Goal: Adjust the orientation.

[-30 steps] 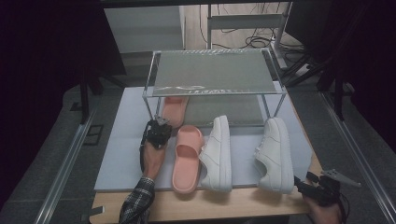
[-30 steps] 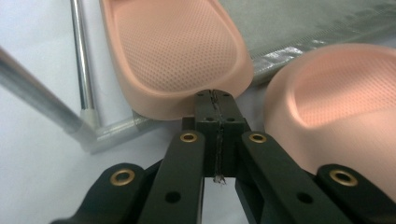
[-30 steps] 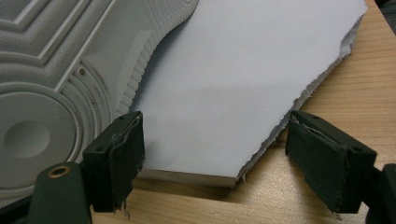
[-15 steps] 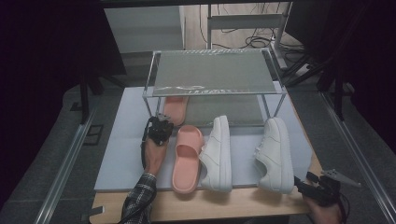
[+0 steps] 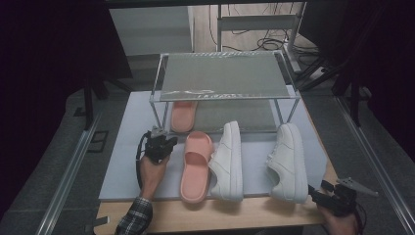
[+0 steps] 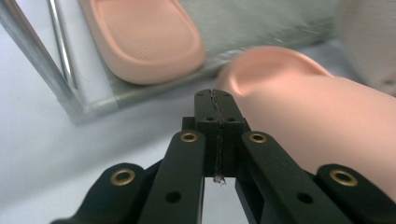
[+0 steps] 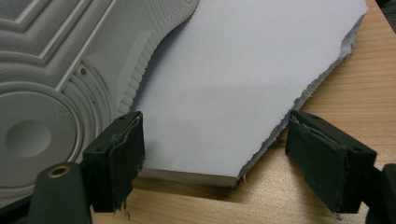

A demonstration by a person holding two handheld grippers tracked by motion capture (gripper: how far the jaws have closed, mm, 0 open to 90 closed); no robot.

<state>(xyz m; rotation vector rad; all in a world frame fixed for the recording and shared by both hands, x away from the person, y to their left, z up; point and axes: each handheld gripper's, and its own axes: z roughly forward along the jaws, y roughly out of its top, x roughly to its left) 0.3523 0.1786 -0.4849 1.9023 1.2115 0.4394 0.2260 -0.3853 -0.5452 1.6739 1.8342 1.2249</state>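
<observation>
The near slipper (image 5: 196, 165) lies in the lower middle of the high view, on the pale mat (image 5: 122, 161), its toe pointing up the frame toward the rack (image 5: 222, 73). It is a salmon-pink slide with a broad, smooth band over the front and an open heel that reaches the mat's front edge. In the left gripper view its rounded toe (image 6: 299, 107) fills the right half, matte and softly lit.

The left gripper (image 5: 157, 144) sits just left of that toe in the high view, held by a hand (image 5: 151, 172) with a plaid cuff below. Its jaws are pressed together with nothing between them (image 6: 215, 112), the tips close beside the toe; whether they touch it I cannot tell.

A second pink slipper (image 5: 183, 115) lies under the rack, above the gripper, sole ridges showing in the upper left of the left gripper view (image 6: 144, 37).

Right of the near slipper, a white sneaker (image 5: 229, 161) lies on its side, touching it. Another white sneaker (image 5: 288, 162) lies farther right.

The right gripper (image 5: 332, 199) is at the lower right corner over the wooden table (image 5: 235, 215), its jaws spread wide (image 7: 215, 163) around the mat's torn corner, with the sneaker's sole (image 7: 51, 84) at the left.
</observation>
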